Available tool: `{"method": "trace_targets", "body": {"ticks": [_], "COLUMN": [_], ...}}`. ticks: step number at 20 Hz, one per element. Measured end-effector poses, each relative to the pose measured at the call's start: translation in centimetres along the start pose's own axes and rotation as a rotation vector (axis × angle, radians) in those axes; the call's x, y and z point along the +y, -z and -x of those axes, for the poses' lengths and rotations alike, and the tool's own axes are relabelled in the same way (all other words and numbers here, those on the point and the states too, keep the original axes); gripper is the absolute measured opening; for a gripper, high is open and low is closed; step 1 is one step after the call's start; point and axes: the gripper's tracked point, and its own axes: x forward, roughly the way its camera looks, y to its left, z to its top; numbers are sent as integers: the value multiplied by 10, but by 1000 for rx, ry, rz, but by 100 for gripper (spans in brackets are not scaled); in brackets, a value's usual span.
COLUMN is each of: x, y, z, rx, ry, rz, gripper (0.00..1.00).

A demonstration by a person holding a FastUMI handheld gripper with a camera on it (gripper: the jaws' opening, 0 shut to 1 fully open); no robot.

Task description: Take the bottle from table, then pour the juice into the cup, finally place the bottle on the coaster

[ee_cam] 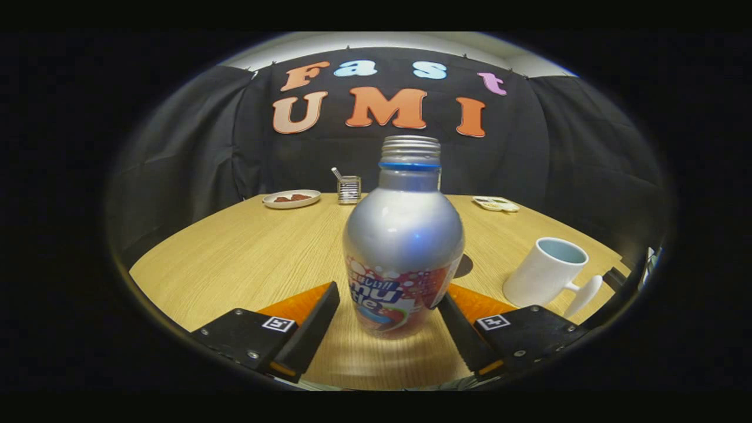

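Bottle between your open tongs, upright on the counter.

Your tongs [388, 305] flank the bottle [403, 252] at its lower body; contact on either side cannot be confirmed. The white cup [546, 271] lies tipped beyond your right finger. A plate [291, 198] sits at the counter's [235, 258] far edge.

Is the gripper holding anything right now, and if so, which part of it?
Nothing is held yet. The gripper is open, its fingers either side of the bottle's lower body, with gaps showing.
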Motion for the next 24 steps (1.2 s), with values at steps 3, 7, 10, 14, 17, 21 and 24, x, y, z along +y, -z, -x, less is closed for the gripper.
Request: {"method": "trace_targets", "body": {"ticks": [3, 7, 10, 14, 17, 21, 24], "x": [1, -6, -7, -14, -16, -21, -29], "y": [-1, -13, -25, -34, -41, -47, -46], "z": [1, 9, 13, 19, 21, 22, 19], "rx": [-5, -32, -58, -68, -73, -72, -70], "ry": [-5, 6, -7, -14, -38, -65, -71], "rz": [-30, -78, -128, -192, -278, -412, -503], "gripper": [80, 78, 78, 79, 78, 78, 78]}}
